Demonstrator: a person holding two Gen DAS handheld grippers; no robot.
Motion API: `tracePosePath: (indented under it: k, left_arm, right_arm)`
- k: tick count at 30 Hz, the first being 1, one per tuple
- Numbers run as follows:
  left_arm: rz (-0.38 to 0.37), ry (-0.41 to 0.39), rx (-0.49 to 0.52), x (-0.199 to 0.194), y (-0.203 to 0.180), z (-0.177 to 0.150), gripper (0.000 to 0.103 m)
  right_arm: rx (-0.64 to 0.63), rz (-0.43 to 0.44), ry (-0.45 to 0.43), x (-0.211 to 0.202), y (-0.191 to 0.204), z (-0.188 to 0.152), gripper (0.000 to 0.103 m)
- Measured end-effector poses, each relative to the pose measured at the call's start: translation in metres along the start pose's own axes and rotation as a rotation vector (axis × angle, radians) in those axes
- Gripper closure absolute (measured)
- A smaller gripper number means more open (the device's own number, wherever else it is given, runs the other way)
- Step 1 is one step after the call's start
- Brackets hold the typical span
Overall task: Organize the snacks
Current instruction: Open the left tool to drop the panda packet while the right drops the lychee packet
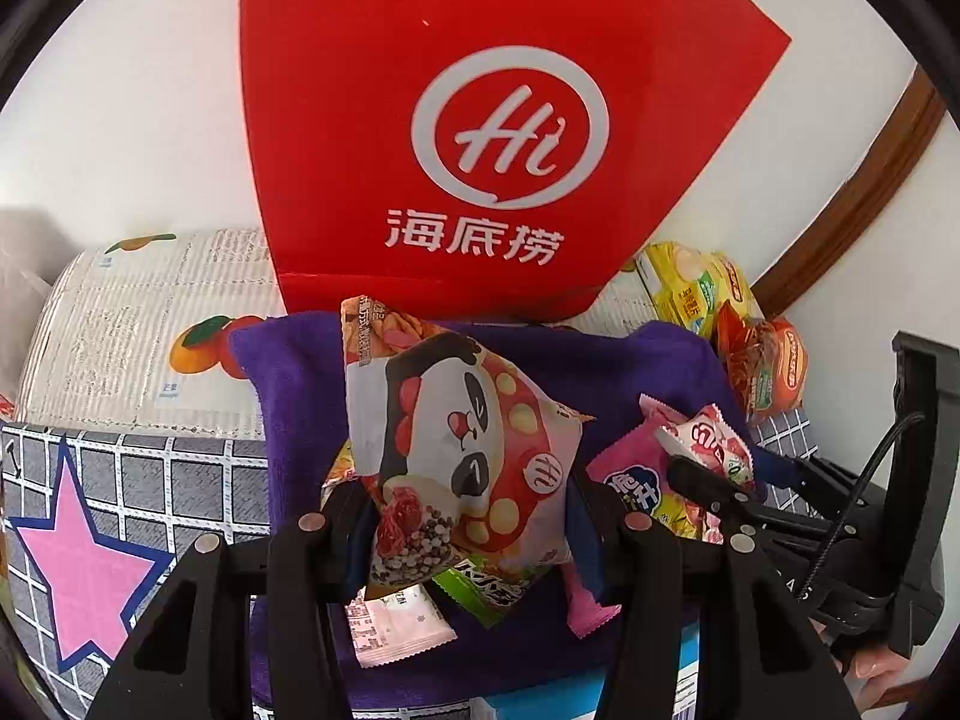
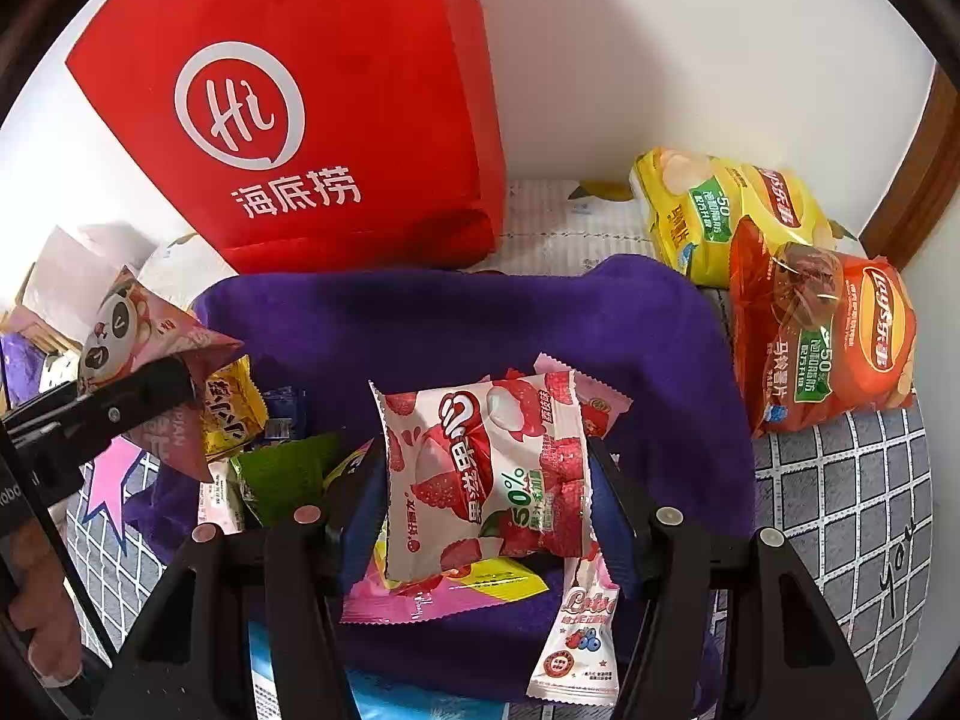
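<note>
Both grippers point steeply downward over a purple towel (image 2: 456,324). The left gripper (image 1: 474,516) is closed on a panda-print snack bag (image 1: 462,438), raised above the towel. The right gripper (image 2: 486,498) has a lychee gummy packet (image 2: 486,474) between its fingers; the packet sits between both pads, and whether they press on it cannot be told. A hand (image 2: 42,618) shows at the lower left edge of the right wrist view.

Counted: one red paper bag (image 2: 312,108), upright behind the towel; two chip bags, one yellow (image 2: 720,210) and one orange (image 2: 828,336), to the right of the towel; several small loose snack packets (image 2: 282,468) on the towel.

The surface is a grey grid-pattern cloth (image 2: 840,510) bearing a pink star (image 1: 84,558). A fruit-printed sheet (image 1: 150,330) lies behind it. A white wall (image 2: 660,48) with a brown wooden trim (image 1: 864,186) closes the scene.
</note>
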State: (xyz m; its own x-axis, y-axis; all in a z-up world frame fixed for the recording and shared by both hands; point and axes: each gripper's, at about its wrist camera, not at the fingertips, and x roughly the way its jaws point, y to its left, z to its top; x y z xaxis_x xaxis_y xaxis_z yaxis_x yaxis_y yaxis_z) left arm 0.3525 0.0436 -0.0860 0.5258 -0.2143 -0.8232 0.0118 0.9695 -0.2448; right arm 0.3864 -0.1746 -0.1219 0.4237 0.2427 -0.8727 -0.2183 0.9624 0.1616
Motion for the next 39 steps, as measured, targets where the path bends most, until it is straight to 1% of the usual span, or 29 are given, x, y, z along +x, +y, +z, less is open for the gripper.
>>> tracePosePath:
  k: [15,22,26,35,39]
  left_arm:
    - [0.016,0.030,0.024,0.013,-0.009,-0.003,0.053]
    - [0.027,0.040,0.021,0.018,-0.007,-0.003,0.053]
    - [0.031,0.042,0.017,0.019,-0.006,-0.003,0.053]
    - [0.017,0.056,0.010,0.021,-0.005,-0.003,0.052]
    - [0.011,0.089,0.004,0.025,-0.003,-0.003,0.050]
  right_arm:
    - [-0.009,-0.011,0.004,0.002,0.002,-0.001,0.040]
    - [-0.026,-0.009,0.006,0.002,0.005,-0.002,0.036]
    - [-0.039,-0.008,0.001,0.000,0.009,-0.003,0.036]
    - [-0.050,-0.006,-0.005,-0.003,0.011,-0.004,0.036]
    - [-0.053,-0.008,-0.006,-0.003,0.012,-0.003,0.036]
